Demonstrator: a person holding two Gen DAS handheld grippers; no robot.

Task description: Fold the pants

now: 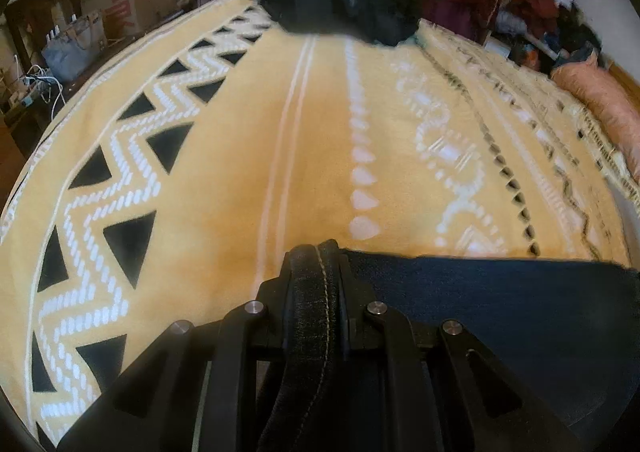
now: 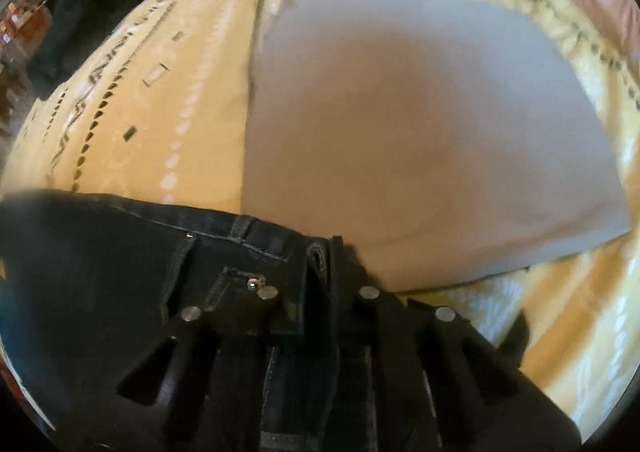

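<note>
Both tongs [image 1: 316, 252] [image 2: 320, 248] seemingly around jeans [image 1: 500, 292]

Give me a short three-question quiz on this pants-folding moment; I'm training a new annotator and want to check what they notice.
1. True or false: the left hand-held gripper is shut on a stitched edge of the dark jeans.
2. Multiple choice: what lies on the yellow patterned blanket just beyond the right hand-held gripper? A) a flat grey sheet B) a red towel C) a white plate
3. Fill in: the right hand-held gripper grips the jeans near the waistband and a riveted ____.

Key: 1 true; 2 A, the grey sheet; 3 pocket.
</note>
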